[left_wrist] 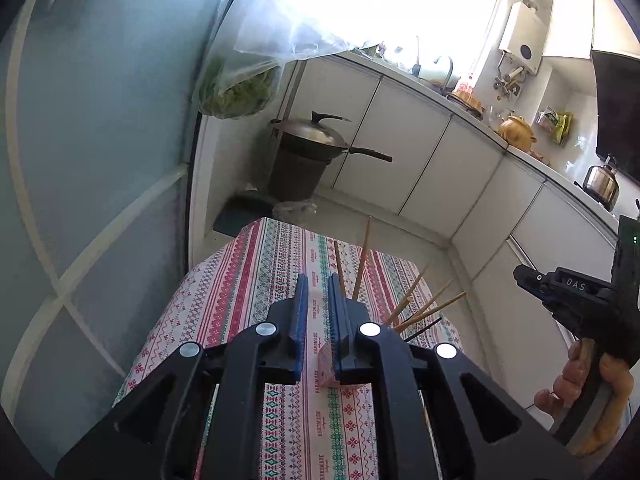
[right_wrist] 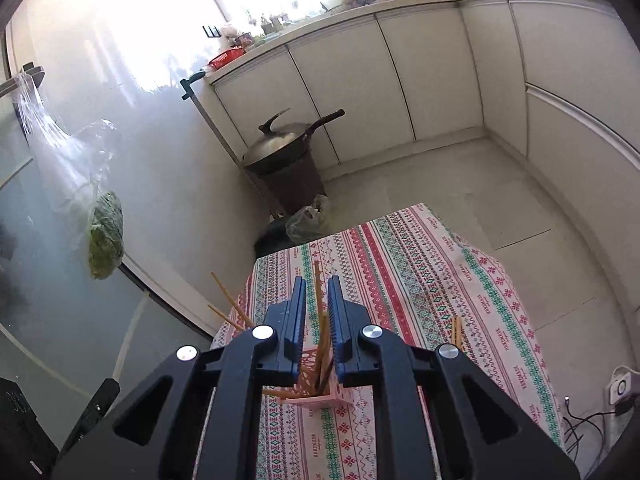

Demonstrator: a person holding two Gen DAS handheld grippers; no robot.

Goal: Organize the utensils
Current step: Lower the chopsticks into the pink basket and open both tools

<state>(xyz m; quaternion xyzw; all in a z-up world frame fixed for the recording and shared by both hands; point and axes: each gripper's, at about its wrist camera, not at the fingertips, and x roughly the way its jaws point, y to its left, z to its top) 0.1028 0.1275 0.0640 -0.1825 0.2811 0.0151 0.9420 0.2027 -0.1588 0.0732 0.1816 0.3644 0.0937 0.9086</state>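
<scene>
- The right hand-held gripper hung right over the pink holder, jaws a narrow slot, with a chopstick standing in the gap; the pads didn't look to be pressing it.
- The left hand-held gripper sat just beside the holder too, jaws narrow and nothing between them, only striped cloth showing through.
- More chopsticks fanned out of the holder at loose angles, some leaning far over its rim.
- A further pair lay apart on the counter, so the job looked partly done.
- Risk one: the chopstick in the gap could catch on a pad as the gripper lifted, and get dragged back out.
- Risk two: the holder looked light and top-heavy with those leaning sticks; a nudge from either gripper could tip it.
- Risk three: the counter edge was near, so a spill could send sticks to the floor.
</scene>
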